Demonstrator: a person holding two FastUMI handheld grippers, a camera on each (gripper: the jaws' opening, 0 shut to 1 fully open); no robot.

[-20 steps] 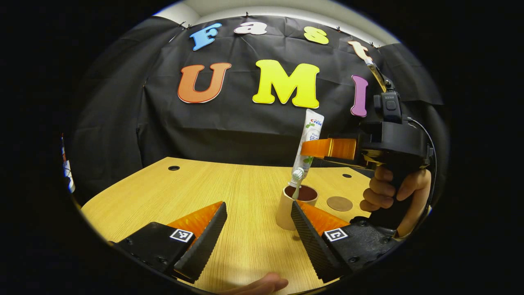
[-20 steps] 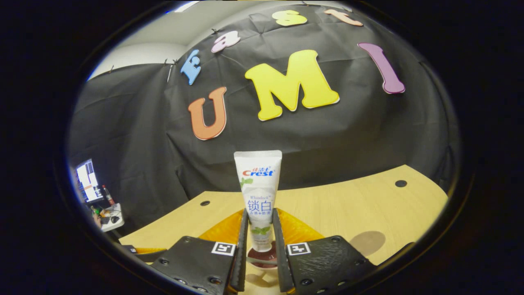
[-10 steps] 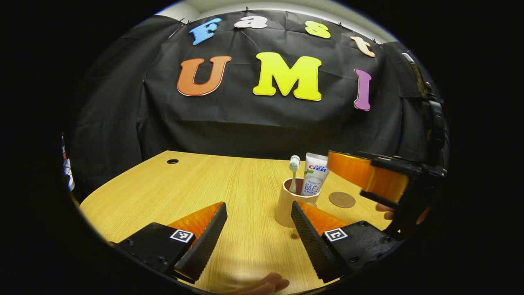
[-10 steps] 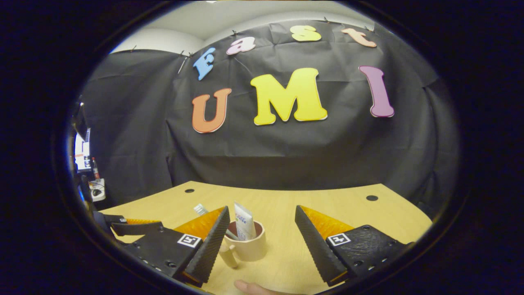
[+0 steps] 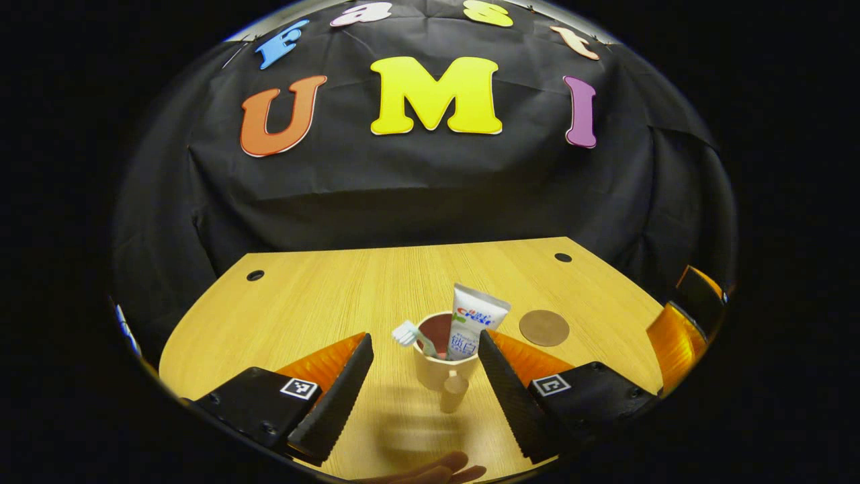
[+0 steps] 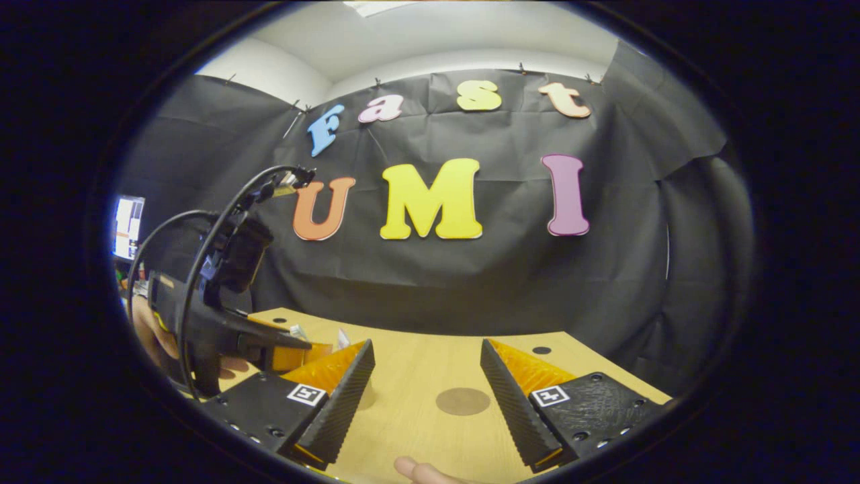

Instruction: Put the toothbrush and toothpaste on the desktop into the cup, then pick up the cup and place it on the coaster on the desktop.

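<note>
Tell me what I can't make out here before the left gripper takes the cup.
- Cup base, left gripper view: its handle sits in front.
- Toothbrush handle and toothpaste lower end: inside the cup.
- Cup in right gripper view: behind that gripper's own finger.
- Right gripper, left gripper view: cut off at the edge.

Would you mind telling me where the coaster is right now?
In the left gripper view, the coaster lies flat on the desktop, just right of the cup and apart from it.
</note>
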